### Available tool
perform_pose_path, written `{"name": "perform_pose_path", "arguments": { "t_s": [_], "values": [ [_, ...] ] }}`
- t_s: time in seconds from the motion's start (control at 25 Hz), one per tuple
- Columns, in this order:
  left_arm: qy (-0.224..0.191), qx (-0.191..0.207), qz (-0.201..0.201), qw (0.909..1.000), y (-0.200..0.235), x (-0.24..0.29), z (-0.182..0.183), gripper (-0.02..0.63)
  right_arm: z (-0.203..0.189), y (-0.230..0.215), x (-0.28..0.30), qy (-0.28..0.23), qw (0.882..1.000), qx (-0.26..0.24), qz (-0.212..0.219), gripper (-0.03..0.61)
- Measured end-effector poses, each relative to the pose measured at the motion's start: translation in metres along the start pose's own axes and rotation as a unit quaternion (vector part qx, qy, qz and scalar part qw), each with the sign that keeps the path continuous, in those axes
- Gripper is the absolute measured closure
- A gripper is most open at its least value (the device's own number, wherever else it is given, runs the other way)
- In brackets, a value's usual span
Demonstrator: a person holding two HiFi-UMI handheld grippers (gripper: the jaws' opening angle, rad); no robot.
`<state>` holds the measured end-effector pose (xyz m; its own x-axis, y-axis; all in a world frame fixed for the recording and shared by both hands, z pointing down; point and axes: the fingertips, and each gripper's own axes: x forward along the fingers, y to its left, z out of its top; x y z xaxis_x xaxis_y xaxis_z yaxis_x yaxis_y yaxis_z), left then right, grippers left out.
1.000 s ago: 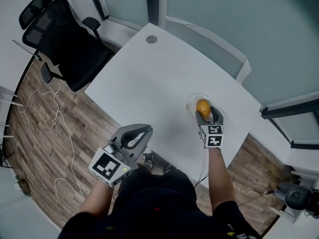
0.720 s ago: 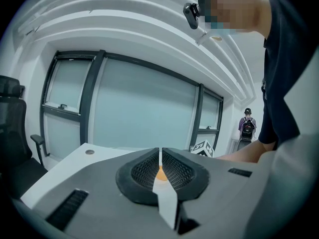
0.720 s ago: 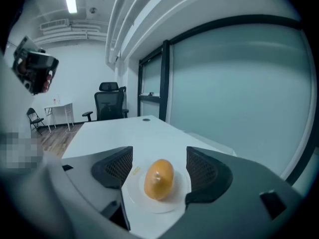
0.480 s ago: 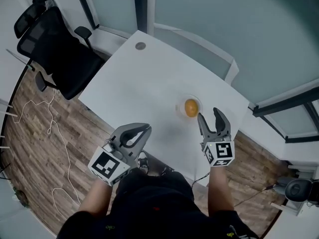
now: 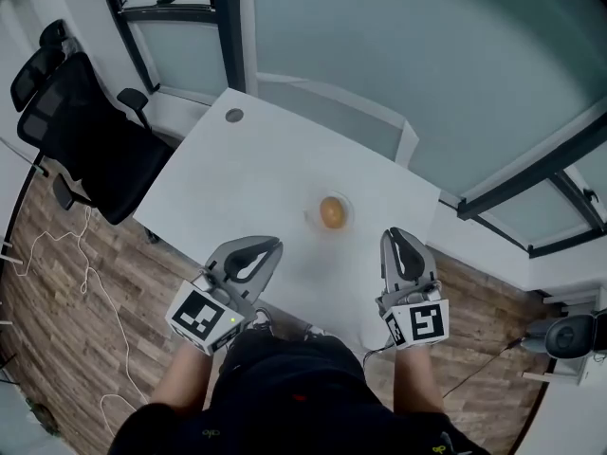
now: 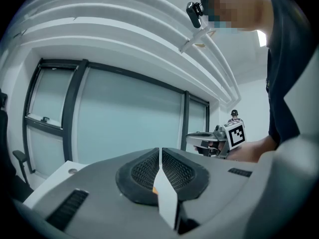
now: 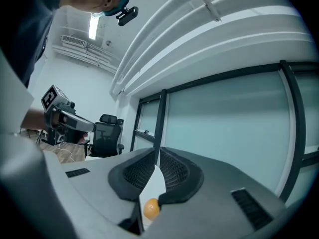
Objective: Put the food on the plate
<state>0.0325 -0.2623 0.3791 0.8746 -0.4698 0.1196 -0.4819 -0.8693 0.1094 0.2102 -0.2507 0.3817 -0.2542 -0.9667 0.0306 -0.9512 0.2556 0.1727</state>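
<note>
While both level, left gripper [image 5: 268, 247], right gripper [image 5: 397, 237]: jaws together, right's newly closed.

Both forearms are reaching forward, the left gripper [image 5: 268, 245] keeping jaws together; beside it, the right gripper [image 5: 395, 236] has just been closing, empty.

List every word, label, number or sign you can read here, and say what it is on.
No readable text anywhere.
Cube on the left gripper: black-and-white square marker, no letters.
Cube on the right gripper: the same.
Yellow print on the person's dark clothing: too small to read.
</note>
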Motion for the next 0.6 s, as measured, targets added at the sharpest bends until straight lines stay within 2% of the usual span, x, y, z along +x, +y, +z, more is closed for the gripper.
{"name": "perform_pose_path", "arguments": {
  "t_s": [0.28,0.6],
  "values": [
    [-0.019,0.015,-0.025,0.9994,-0.02,0.008,0.019,0.578,0.033,-0.001,-0.028,-0.026,1.0,-0.007,-0.011,0.545],
    [-0.023,0.023,-0.034,0.9989,-0.032,0.009,0.03,0.578,0.044,-0.004,-0.039,-0.029,0.999,-0.012,-0.012,0.545]
  ]
}}
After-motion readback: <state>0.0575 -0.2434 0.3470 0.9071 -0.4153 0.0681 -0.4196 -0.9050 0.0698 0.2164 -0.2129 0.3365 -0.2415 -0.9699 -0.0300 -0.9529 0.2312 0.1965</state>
